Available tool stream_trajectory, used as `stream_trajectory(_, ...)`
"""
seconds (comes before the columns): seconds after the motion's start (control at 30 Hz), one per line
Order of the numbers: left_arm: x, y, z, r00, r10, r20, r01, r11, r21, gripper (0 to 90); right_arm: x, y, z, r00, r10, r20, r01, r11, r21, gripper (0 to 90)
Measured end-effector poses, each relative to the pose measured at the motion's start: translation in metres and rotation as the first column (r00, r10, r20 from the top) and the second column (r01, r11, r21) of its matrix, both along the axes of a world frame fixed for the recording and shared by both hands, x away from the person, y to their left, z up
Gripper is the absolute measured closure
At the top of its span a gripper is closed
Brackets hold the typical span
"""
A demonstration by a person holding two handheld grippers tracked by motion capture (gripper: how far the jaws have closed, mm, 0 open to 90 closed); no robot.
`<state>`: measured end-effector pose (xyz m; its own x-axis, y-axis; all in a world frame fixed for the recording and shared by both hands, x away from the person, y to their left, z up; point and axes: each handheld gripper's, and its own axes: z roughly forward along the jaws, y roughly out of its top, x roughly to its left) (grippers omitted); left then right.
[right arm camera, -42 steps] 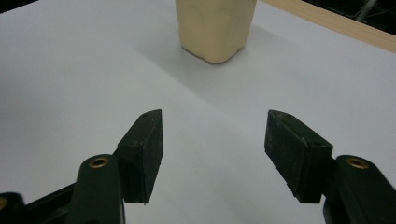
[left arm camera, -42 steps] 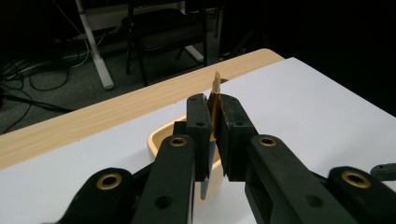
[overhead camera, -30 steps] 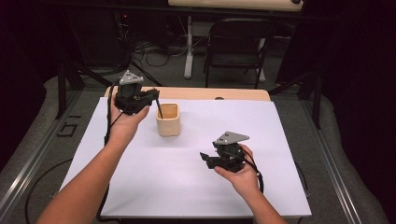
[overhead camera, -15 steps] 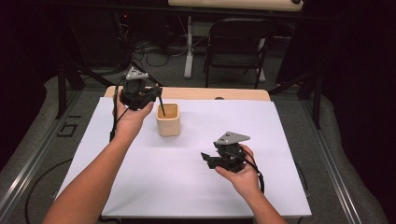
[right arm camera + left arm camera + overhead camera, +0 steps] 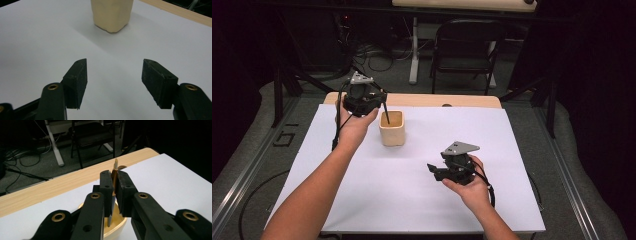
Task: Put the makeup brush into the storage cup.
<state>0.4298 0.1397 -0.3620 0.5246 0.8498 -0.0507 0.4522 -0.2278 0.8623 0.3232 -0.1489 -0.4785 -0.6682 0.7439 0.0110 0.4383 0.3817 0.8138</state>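
At the lower right of the high view, the right gripper (image 5: pixel 432 170) rests low over the white sheet (image 5: pixel 412 200), its jaws standing apart with nothing between them. Farther up, left of centre, the cream cup (image 5: pixel 391 128) stands upright on the sheet. Just beyond it, at the upper left, the left gripper (image 5: pixel 382 97) is pinched tight on a thin dark stick (image 5: pixel 113 187) with a pale tip, whose lower end dips inside the cup. Behind runs the wooden table edge (image 5: pixel 472 101).

A wooden table (image 5: pixel 472 101) under a white sheet (image 5: pixel 412 190) — one cream cup (image 5: pixel 392 129) on it.
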Motion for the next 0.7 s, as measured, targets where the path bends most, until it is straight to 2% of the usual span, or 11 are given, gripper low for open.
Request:
stream_trajectory(0.1,0.001,0.0,-0.001,1.0,0.004,-0.003,-0.004,1.0,-0.004,84.1,0.0,0.0,0.0,1.0,0.0,-0.002,0.0,1.0,-0.001,36.9)
stream_trajectory(0.27,0.004,-0.001,-0.003,1.0,0.007,-0.006,-0.006,0.9999,0.011,84.1,0.0,0.0,0.0,1.0,0.002,-0.002,-0.002,1.0,-0.005,36.9)
stream_trajectory(0.7,0.017,-0.005,-0.014,0.9988,0.031,-0.037,-0.03,0.9994,0.016,84.1,0.001,-0.001,-0.001,1.0,-0.002,-0.001,0.002,1.0,-0.005,36.9)
